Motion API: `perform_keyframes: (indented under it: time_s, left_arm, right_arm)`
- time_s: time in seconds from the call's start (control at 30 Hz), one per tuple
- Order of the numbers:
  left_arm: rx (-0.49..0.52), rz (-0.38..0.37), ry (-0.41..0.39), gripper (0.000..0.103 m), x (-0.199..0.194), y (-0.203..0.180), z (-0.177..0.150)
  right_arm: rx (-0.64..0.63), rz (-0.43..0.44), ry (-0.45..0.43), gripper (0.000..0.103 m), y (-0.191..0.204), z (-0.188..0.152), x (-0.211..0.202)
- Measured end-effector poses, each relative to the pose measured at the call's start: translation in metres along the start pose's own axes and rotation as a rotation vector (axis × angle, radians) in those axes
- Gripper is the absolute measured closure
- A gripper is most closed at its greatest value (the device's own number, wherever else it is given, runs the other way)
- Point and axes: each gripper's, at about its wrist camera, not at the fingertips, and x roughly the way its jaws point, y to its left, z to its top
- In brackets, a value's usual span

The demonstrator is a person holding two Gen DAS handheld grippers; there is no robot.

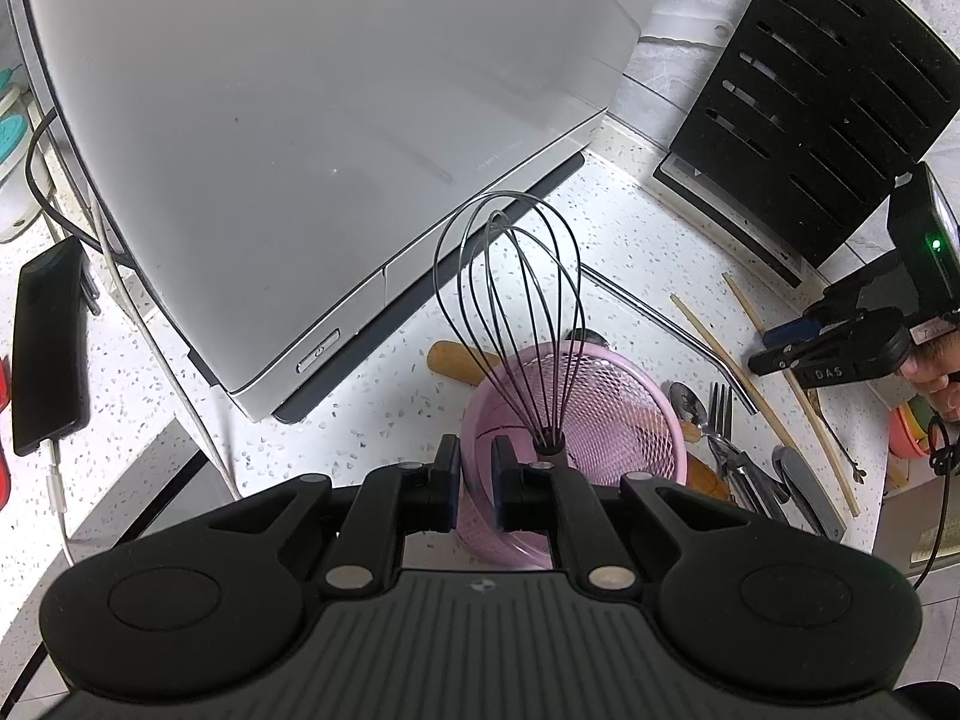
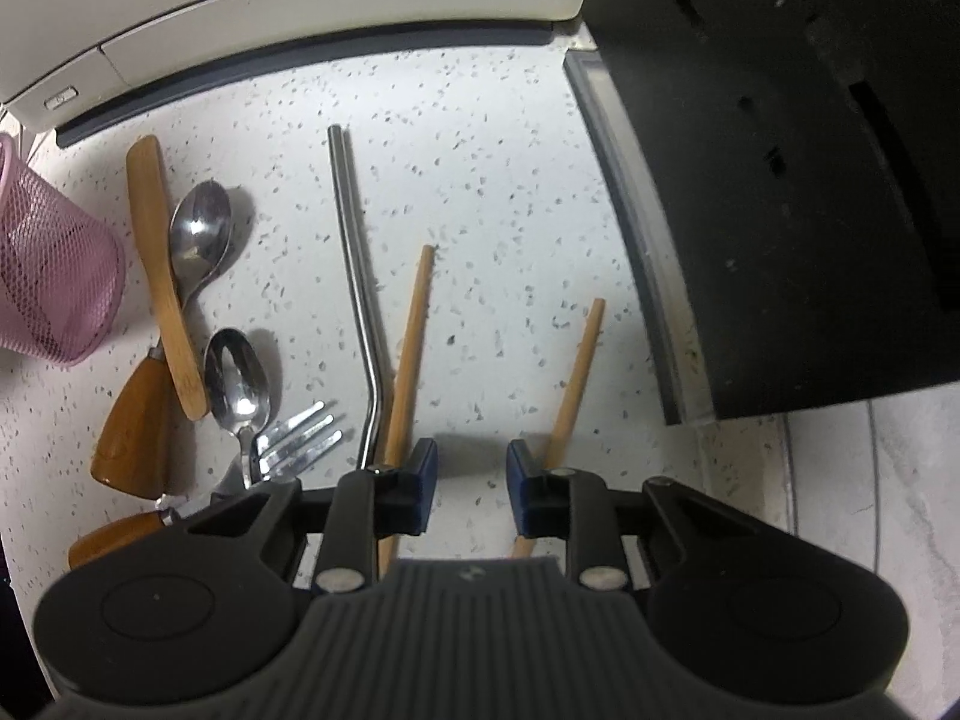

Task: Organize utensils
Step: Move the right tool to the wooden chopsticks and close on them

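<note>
A pink mesh cup (image 1: 600,408) stands on the speckled counter with a black wire whisk (image 1: 510,312) upright inside it. My left gripper (image 1: 477,480) is shut on the cup's near rim, one pad on each side of the wall. Loose utensils lie to the cup's right: a bent steel straw (image 2: 354,276), two wooden chopsticks (image 2: 414,330) (image 2: 579,372), two spoons (image 2: 201,228) (image 2: 237,372), a fork (image 2: 300,432) and a wooden spreader (image 2: 159,276). My right gripper (image 2: 472,480) hovers low over the chopsticks, jaws narrowly open with only bare counter between them; one chopstick runs under each finger.
A white appliance (image 1: 300,120) fills the back left. A black knife block (image 2: 780,180) stands at the right, close to the right chopstick. Brown wooden-handled tools (image 2: 132,426) lie beside the spoons. A dark phone (image 1: 51,348) on a cable lies at the far left.
</note>
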Motion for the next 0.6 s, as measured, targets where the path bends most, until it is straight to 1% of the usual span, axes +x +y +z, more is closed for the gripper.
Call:
perform_keyframes:
  time_s: [0.1, 0.23, 0.33, 0.4, 0.43, 0.47, 0.5, 0.53, 0.6]
  left_arm:
    - [0.000, -0.001, 0.000, 0.093, 0.000, 0.000, 0.000]
    - [0.001, -0.001, 0.001, 0.093, 0.000, 0.000, 0.000]
    - [-0.001, -0.002, 0.001, 0.093, 0.001, 0.000, 0.000]
    - [-0.001, -0.002, 0.001, 0.093, 0.001, 0.000, 0.000]
    - [-0.001, -0.002, 0.001, 0.093, 0.001, 0.000, 0.000]
    - [-0.001, -0.002, 0.001, 0.093, 0.001, 0.000, 0.000]
    - [-0.001, -0.002, 0.001, 0.093, 0.001, 0.000, 0.000]
    - [-0.001, -0.002, 0.000, 0.093, 0.001, 0.000, 0.000]
    - [-0.001, -0.001, 0.001, 0.093, 0.001, 0.000, 0.000]
  right_arm:
    - [0.007, -0.022, -0.004, 0.080, -0.002, -0.001, -0.003]
    - [0.012, -0.055, 0.012, 0.080, -0.008, -0.003, 0.000]
    - [0.029, -0.058, 0.020, 0.080, -0.014, -0.004, 0.002]
    - [0.046, -0.042, 0.027, 0.080, -0.022, -0.006, 0.005]
    - [0.057, -0.033, 0.021, 0.083, -0.024, -0.006, 0.005]
    - [0.066, -0.020, 0.018, 0.093, -0.027, -0.005, 0.005]
    - [0.064, -0.004, 0.015, 0.098, -0.028, -0.004, 0.006]
    - [0.057, 0.004, 0.013, 0.100, -0.027, -0.004, 0.006]
    - [0.024, 0.020, -0.002, 0.101, -0.020, -0.003, 0.004]
